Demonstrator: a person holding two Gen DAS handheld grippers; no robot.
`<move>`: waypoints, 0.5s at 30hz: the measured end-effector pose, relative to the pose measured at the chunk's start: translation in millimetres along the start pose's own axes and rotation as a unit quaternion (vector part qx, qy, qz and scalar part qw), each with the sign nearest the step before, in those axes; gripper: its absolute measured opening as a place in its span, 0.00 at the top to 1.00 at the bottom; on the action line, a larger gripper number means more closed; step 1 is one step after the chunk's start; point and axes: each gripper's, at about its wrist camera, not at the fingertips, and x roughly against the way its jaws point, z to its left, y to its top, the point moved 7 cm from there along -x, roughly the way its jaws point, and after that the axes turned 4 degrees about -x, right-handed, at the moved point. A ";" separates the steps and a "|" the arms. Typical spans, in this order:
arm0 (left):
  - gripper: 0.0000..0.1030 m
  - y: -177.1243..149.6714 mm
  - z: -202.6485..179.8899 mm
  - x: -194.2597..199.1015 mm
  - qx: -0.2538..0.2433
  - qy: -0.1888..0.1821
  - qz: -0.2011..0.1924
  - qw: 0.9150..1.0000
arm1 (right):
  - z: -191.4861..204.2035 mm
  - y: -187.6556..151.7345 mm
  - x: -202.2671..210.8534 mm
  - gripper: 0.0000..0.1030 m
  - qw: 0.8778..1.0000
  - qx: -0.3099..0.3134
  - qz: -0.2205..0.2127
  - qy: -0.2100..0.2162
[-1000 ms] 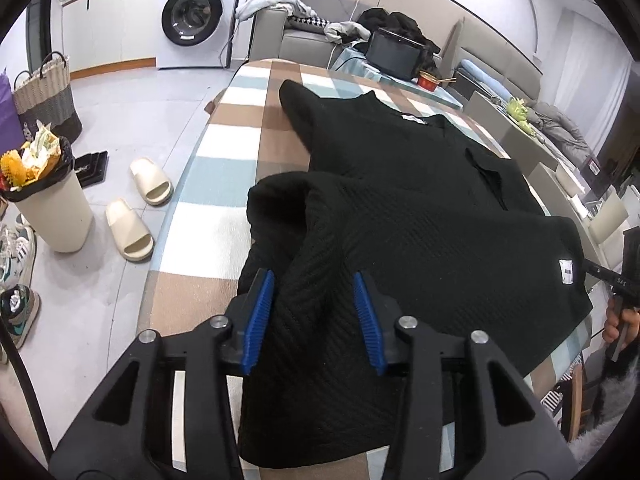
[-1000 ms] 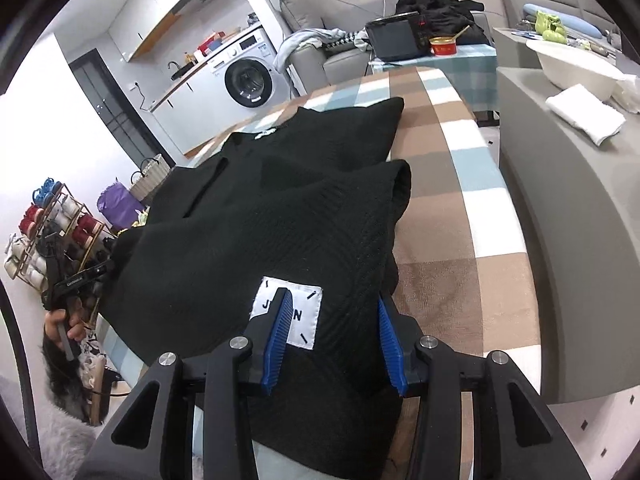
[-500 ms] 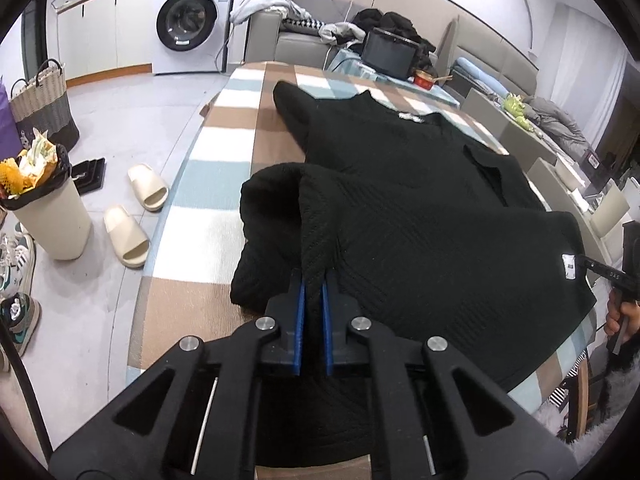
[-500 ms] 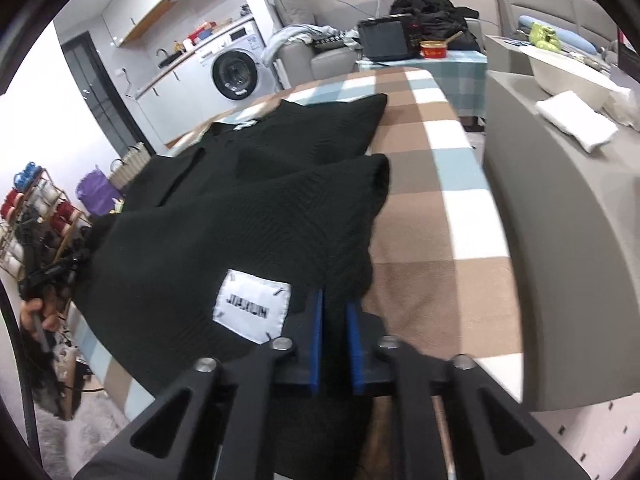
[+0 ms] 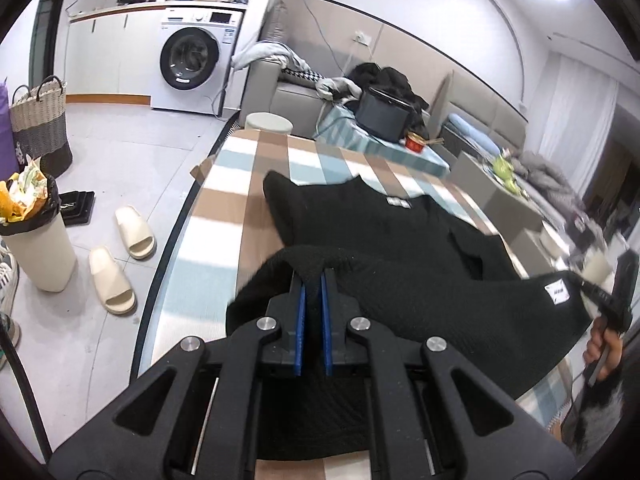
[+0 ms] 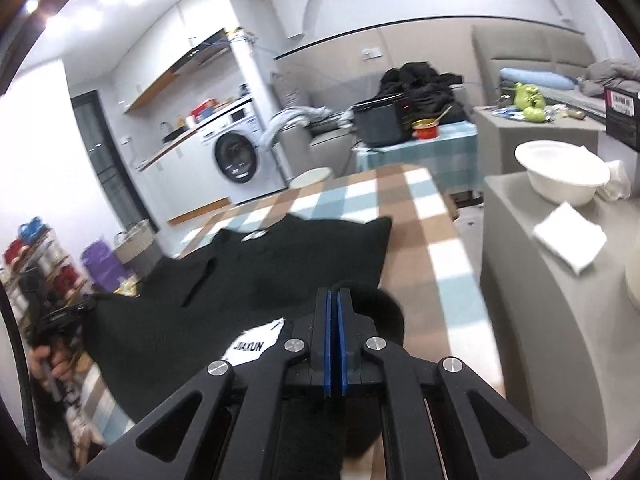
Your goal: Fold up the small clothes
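A black knit sweater lies on the checked tablecloth. Its near hem is raised off the table. My left gripper is shut on the hem's left corner. My right gripper is shut on the hem's right corner, beside a white brand label. The sweater shows in the right wrist view with its collar end flat at the far side. The right gripper also shows at the right edge of the left wrist view.
Left of the table stand a bin, slippers, a woven basket and a washing machine. Right of the table a grey counter holds a white bowl and a folded cloth. A side table with a black appliance stands behind.
Both grippers closed on the sweater's near hem corners, then lifted them up off the table. The fabric between them now hangs raised.
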 end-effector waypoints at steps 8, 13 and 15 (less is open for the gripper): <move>0.91 -18.2 15.9 -59.4 0.014 0.053 0.071 0.996 | -28.6 -14.9 -77.6 0.82 0.991 -0.046 0.103 -0.071; 0.36 -37.1 14.0 -55.4 -0.001 0.067 0.084 0.994 | -37.7 -40.5 -60.6 0.50 0.988 -0.077 0.133 -0.027; 0.42 -44.3 10.2 -62.7 -0.013 0.063 0.096 0.993 | -32.7 -48.9 -56.7 0.50 0.988 -0.065 0.141 -0.009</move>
